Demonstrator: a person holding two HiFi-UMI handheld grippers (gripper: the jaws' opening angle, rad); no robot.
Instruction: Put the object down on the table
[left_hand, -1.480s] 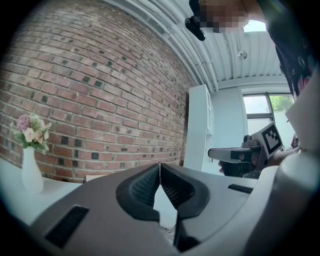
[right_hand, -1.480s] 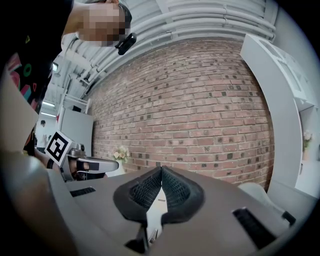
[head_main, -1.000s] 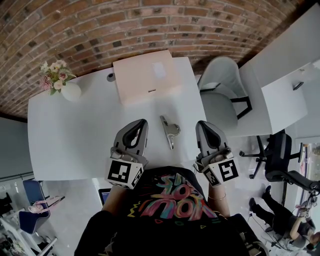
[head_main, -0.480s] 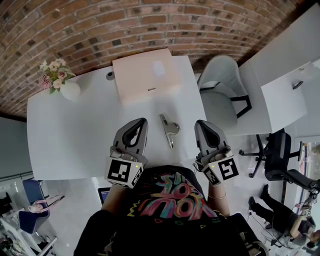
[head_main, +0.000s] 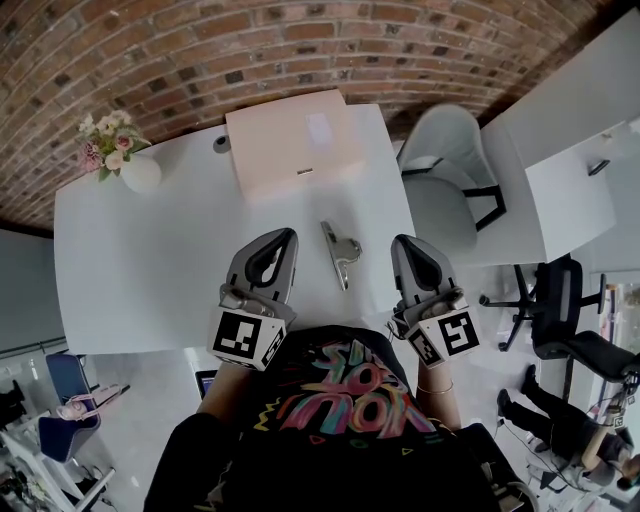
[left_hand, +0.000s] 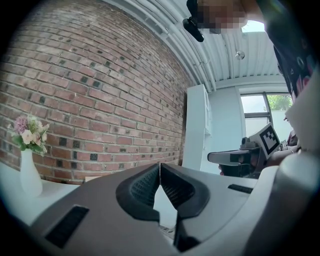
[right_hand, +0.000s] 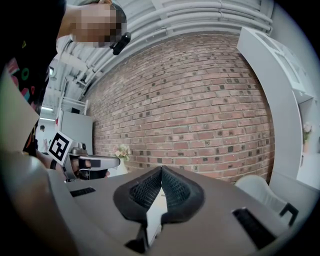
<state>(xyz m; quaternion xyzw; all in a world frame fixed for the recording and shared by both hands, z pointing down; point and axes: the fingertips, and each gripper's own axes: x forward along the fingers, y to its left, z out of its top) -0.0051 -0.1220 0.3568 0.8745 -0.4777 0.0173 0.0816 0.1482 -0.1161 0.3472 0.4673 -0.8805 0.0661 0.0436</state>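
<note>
A metal clip-like object (head_main: 340, 253) lies flat on the white table (head_main: 150, 270), between my two grippers and touched by neither. My left gripper (head_main: 285, 240) rests near the table's front edge, to the object's left, jaws shut with nothing in them (left_hand: 159, 165). My right gripper (head_main: 400, 247) sits to the object's right, jaws also shut and empty (right_hand: 161, 169). Both point toward the brick wall. The object does not show in either gripper view.
A pink closed box (head_main: 293, 147) lies at the table's far side. A white vase of flowers (head_main: 125, 160) stands at the far left corner. A white chair (head_main: 445, 180) stands right of the table, white cabinets (head_main: 570, 190) beyond it.
</note>
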